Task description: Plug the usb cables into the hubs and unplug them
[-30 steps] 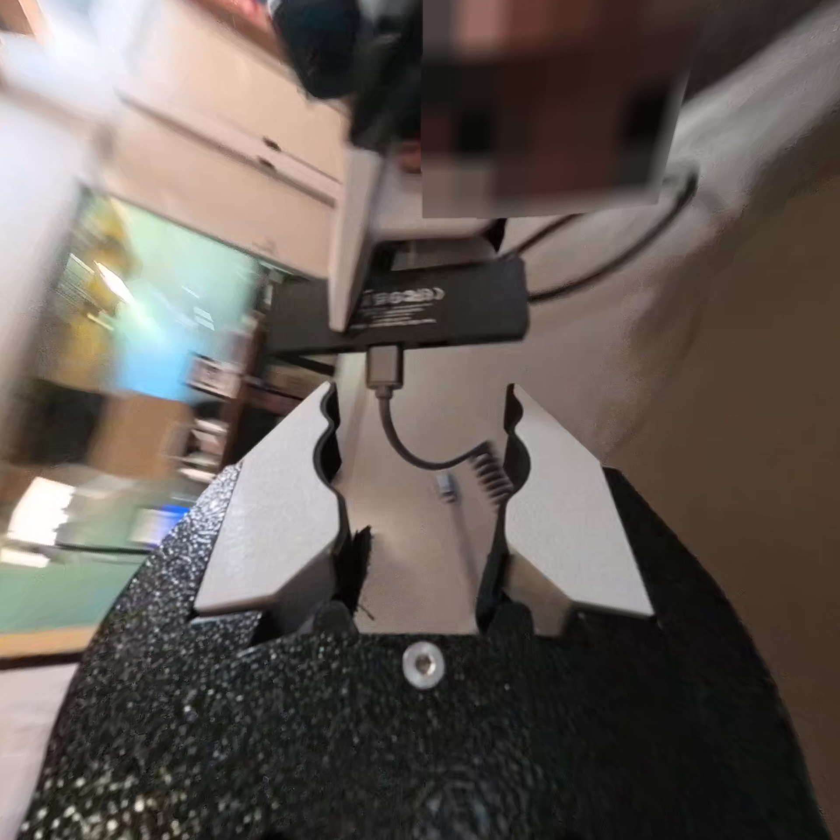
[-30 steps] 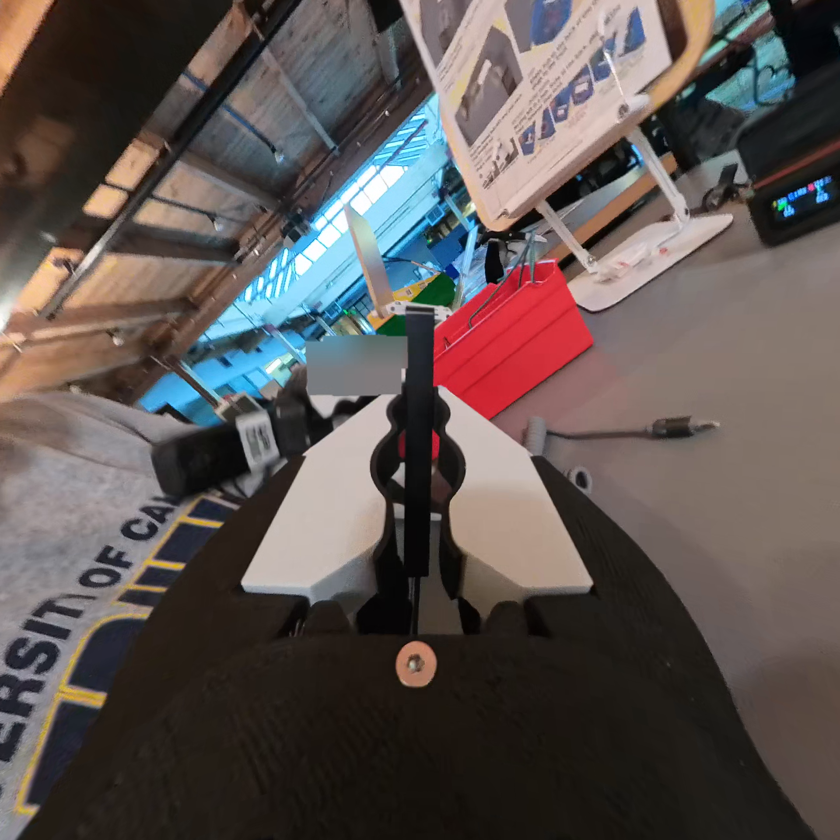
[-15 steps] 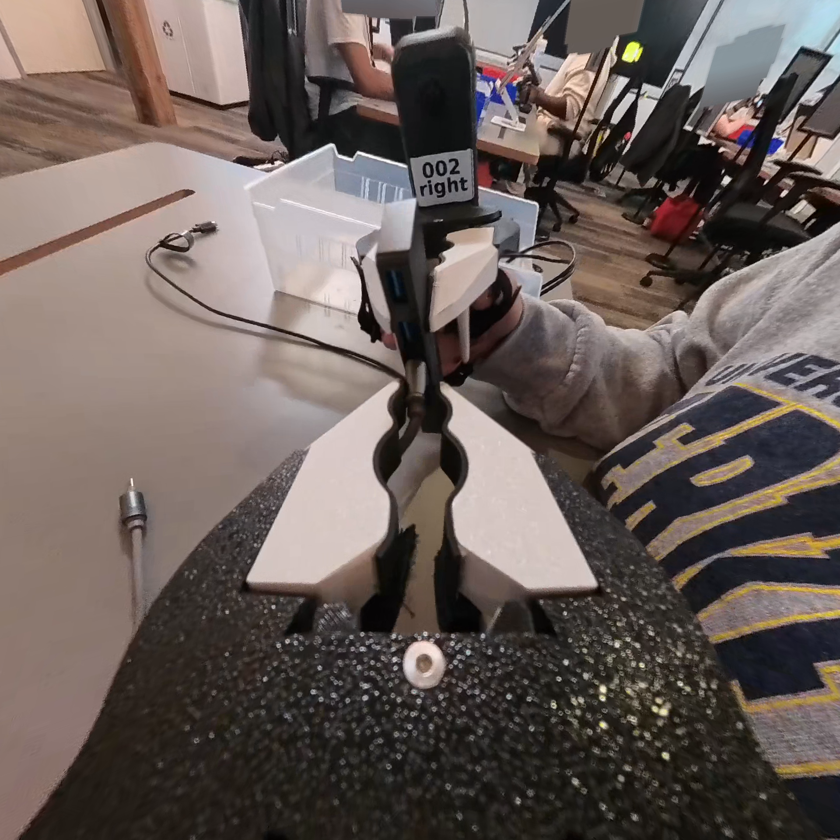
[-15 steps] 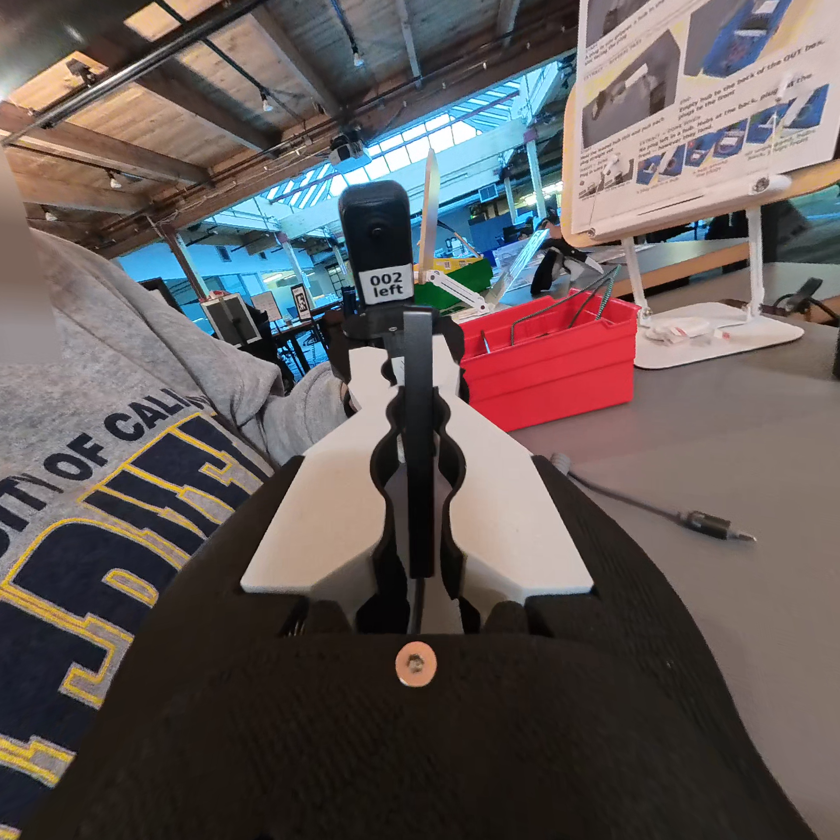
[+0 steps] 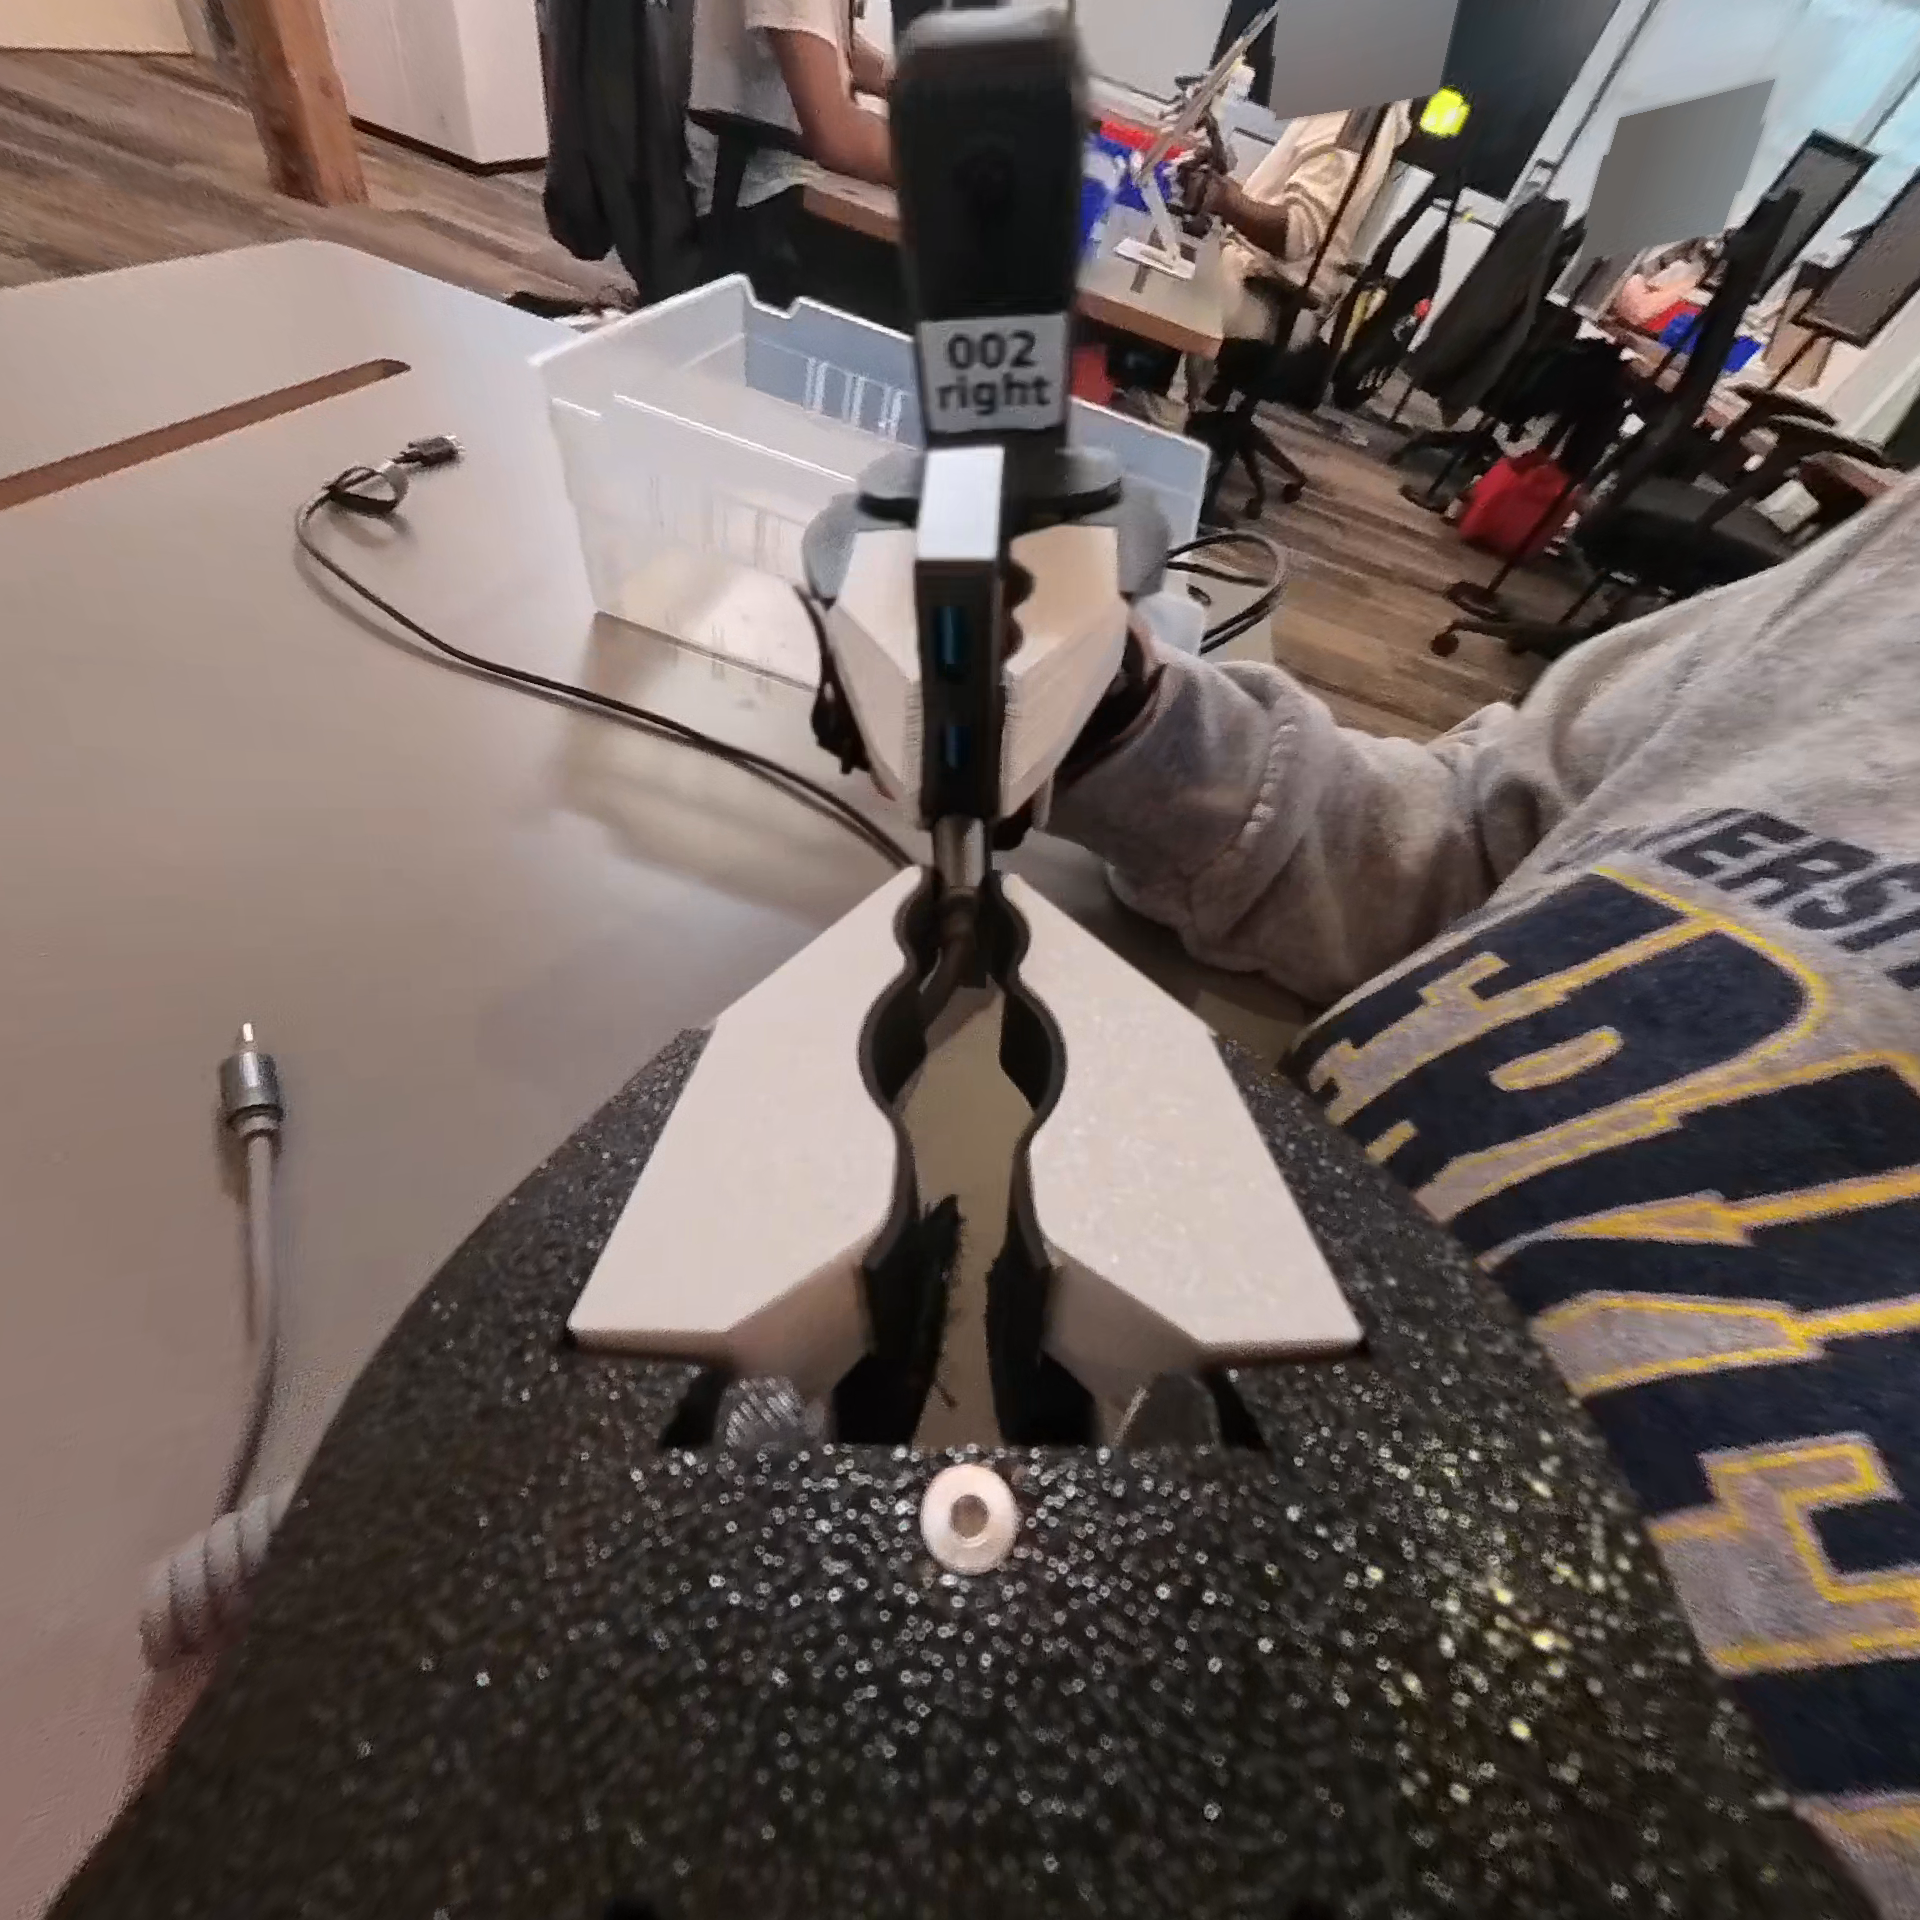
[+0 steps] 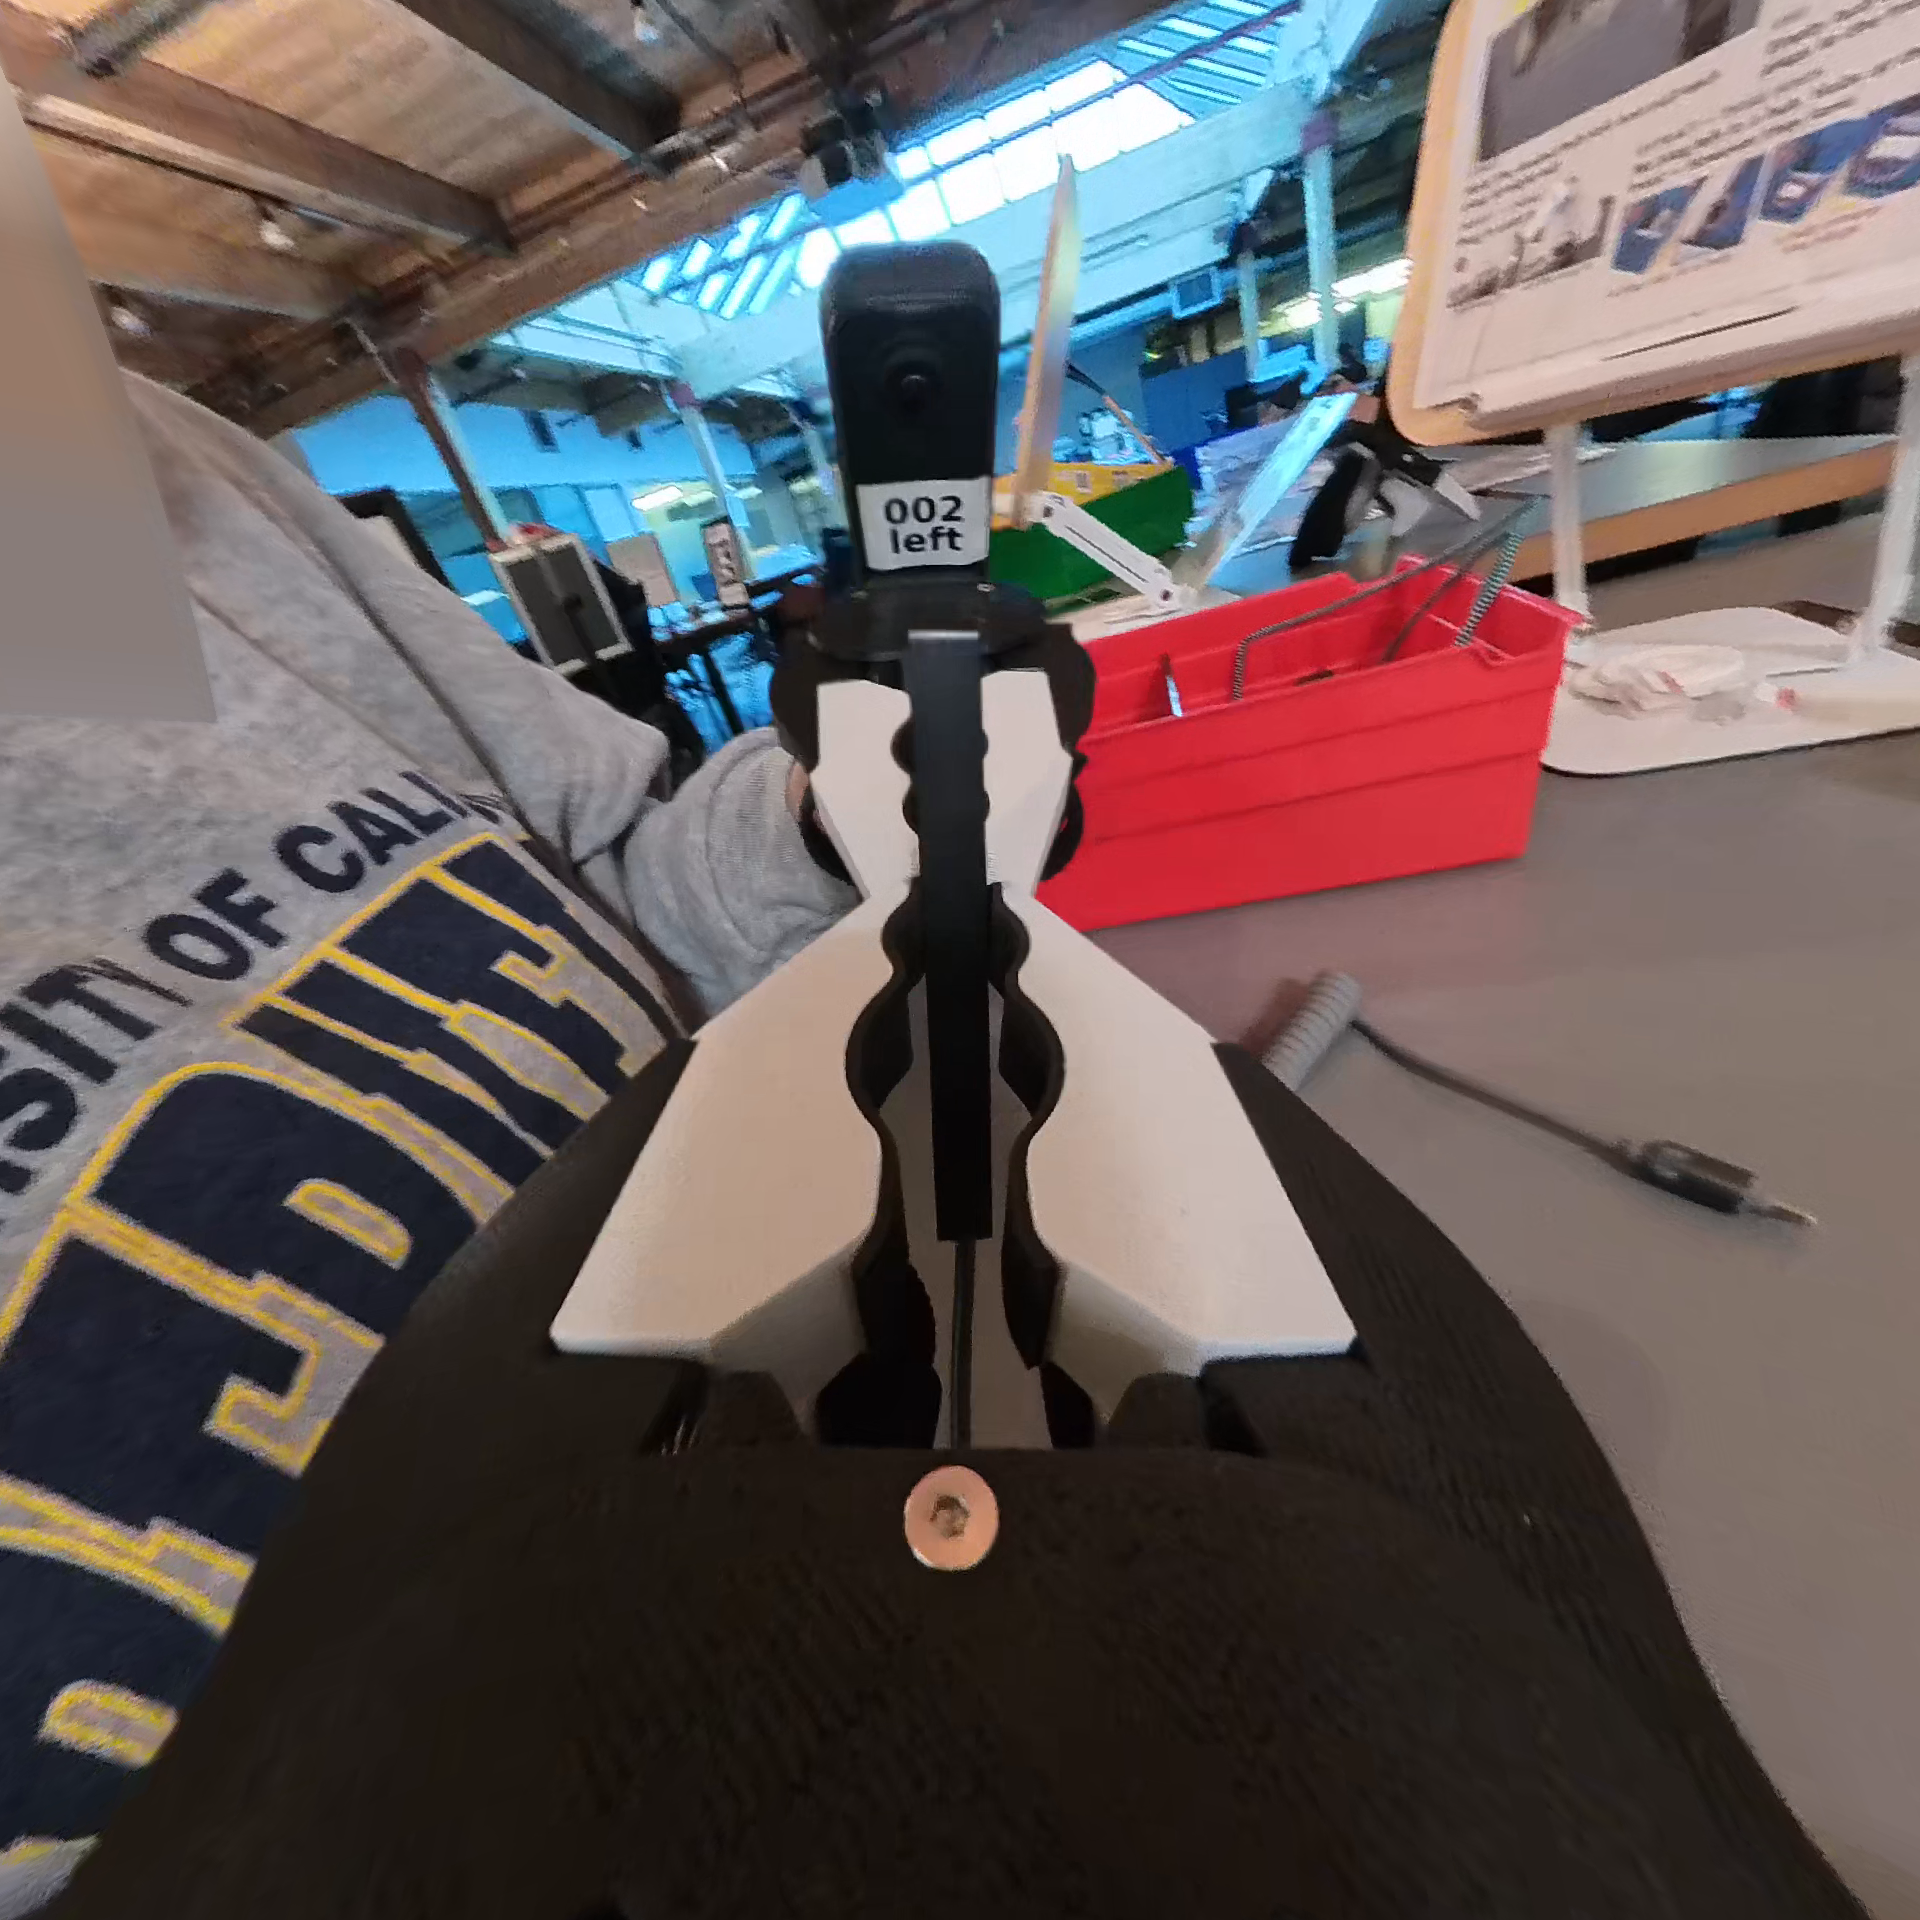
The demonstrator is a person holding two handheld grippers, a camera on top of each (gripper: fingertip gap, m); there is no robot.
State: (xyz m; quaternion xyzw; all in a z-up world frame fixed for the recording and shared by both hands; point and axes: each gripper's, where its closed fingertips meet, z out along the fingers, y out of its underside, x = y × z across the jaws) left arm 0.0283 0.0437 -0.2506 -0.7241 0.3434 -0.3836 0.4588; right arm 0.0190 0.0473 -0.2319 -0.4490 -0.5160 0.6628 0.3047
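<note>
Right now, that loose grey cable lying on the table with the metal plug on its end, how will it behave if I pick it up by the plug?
The grey cable will probably hang floppy, since it already curves along the table. Its round metal plug looks smooth, so it may slip or roll between the fingers. It seems light, so the coiled end will likely drag along after it.
</note>
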